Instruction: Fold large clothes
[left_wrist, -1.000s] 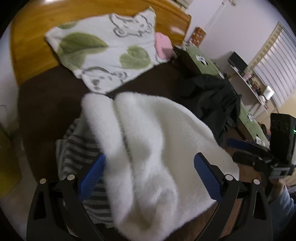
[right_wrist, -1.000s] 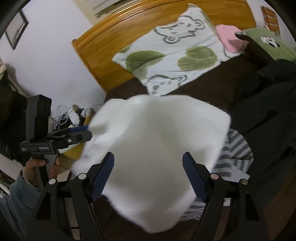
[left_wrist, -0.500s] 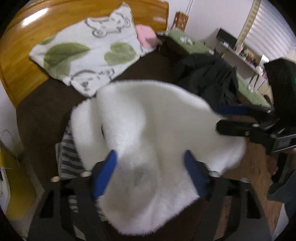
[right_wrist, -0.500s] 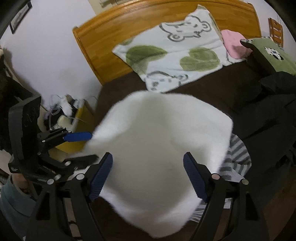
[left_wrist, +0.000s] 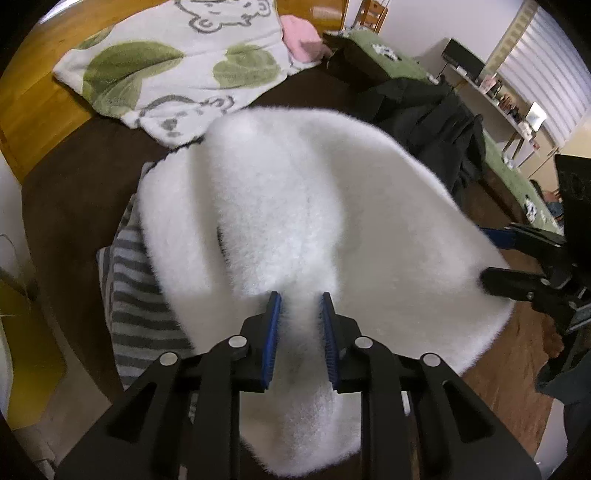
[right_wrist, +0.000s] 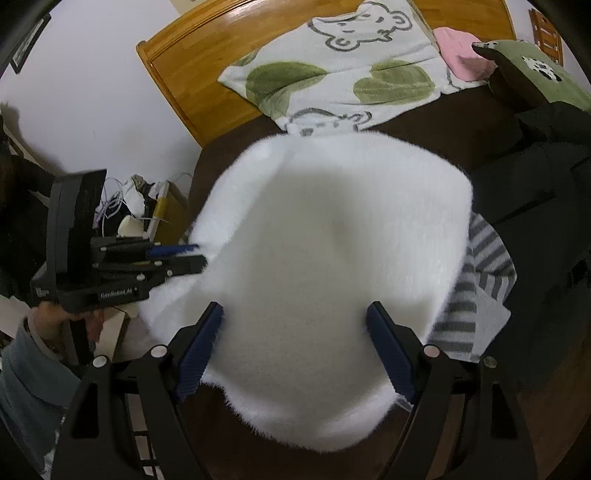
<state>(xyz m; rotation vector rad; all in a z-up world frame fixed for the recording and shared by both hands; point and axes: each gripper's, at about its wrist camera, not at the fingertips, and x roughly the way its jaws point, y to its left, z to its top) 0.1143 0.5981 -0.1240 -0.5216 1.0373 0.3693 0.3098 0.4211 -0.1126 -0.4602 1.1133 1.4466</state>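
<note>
Bed (left_wrist: 70, 192): dark brown cover, wooden headboard (right_wrist: 192, 74) at the far end; it carries all the cloth items.
White fleece garment (left_wrist: 295, 206): large fluffy piece heaped in the middle of the bed, draped over a striped cloth; a raised ridge of it runs toward the near edge in the left wrist view.
Black clothing (right_wrist: 535, 206): dark pile on the bed to the right of the fleece, touching its right edge.
Bear-and-leaf blanket (right_wrist: 340, 74): white with green leaves and bear outlines, lying against the headboard, far from the fleece's near edge.
Striped cloth (left_wrist: 140, 306): grey and white, under the fleece, showing at its left side in the left wrist view and at its right side in the right wrist view.
Green cushion (right_wrist: 535, 74): far right, panda print, beside a pink cloth (right_wrist: 461, 55).
Yellow bin (right_wrist: 166, 218): on the floor left of the bed, holding cables and small white items; contents too jumbled to name.
Left tool (left_wrist: 300, 306): jaws have just been closing; blue pads pinch the fleece ridge between them.
Right tool (right_wrist: 295, 317): jaws spread wide, astride the near part of the fleece, pads not pressing on it.
Person's hand (right_wrist: 55, 325): grey-blue sleeve, holding the left tool's handle.
</note>
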